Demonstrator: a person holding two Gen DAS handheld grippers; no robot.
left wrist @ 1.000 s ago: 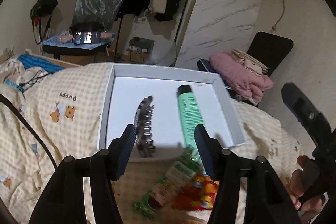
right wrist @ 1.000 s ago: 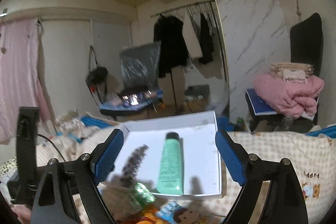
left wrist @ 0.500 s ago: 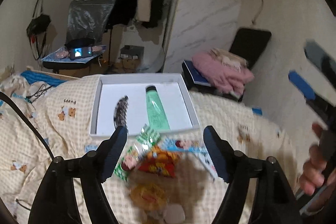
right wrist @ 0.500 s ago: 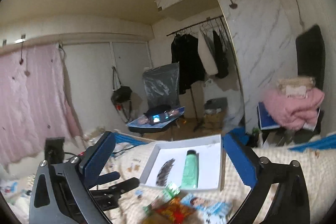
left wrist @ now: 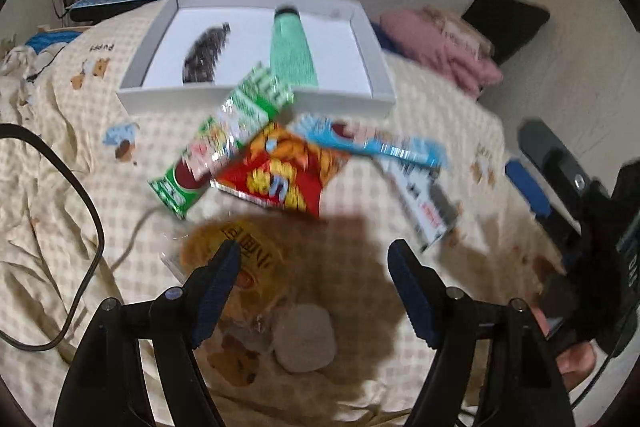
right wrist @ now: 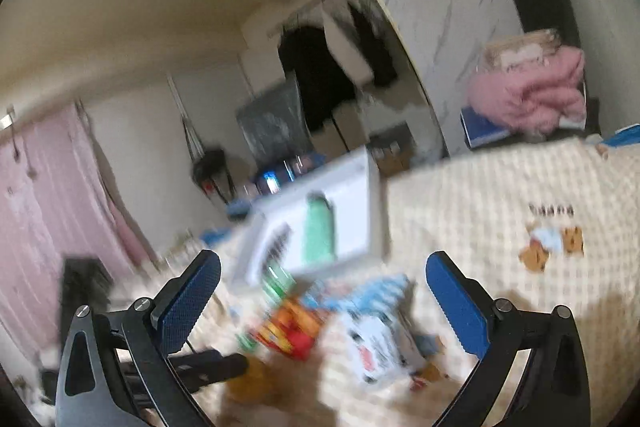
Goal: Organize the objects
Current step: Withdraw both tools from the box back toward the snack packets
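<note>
Black cable (left wrist: 68,227): left edge of the left wrist view, looping over the cream checked bedspread (left wrist: 60,131).
White shallow cardboard box (left wrist: 256,99): upper centre of the left wrist view, resting on the bedspread. In the right wrist view it sits mid-frame (right wrist: 372,211), blurred.
Dark toothed hair claw clip (left wrist: 206,53): inside the box, left half, lying flat.
Mint-green squeeze tube with black cap (left wrist: 291,51): inside the box, right of the clip, cap toward the far wall. Clip and tube lie apart.
Green-and-white foil snack packet (left wrist: 224,135): centre of the left wrist view, its far end over the box's near wall.
Red-and-yellow crisp bag (left wrist: 280,171): just right of the green packet, overlapping it.
Blue-and-white flat packet (left wrist: 376,147): right of the red bag, its corner touching it; details smeared.
Yellow-orange wrapped snack (left wrist: 248,259): lower centre, beside the left fingertip.
Pale grey rounded pouch (left wrist: 304,339): bottom centre, below the yellow snack.
Left gripper (left wrist: 314,261): bottom of the left wrist view, blue-padded fingers spread wide, nothing between them; it hangs over the snack pile.
Right gripper (right wrist: 324,291): bottom of the right wrist view, fingers wide apart, holding nothing, above the blurred packets. Its body also shows at the right edge of the left wrist view (left wrist: 560,187).
Pink folded blanket (left wrist: 440,47): upper right, off the bed, on a black chair (left wrist: 506,23).
</note>
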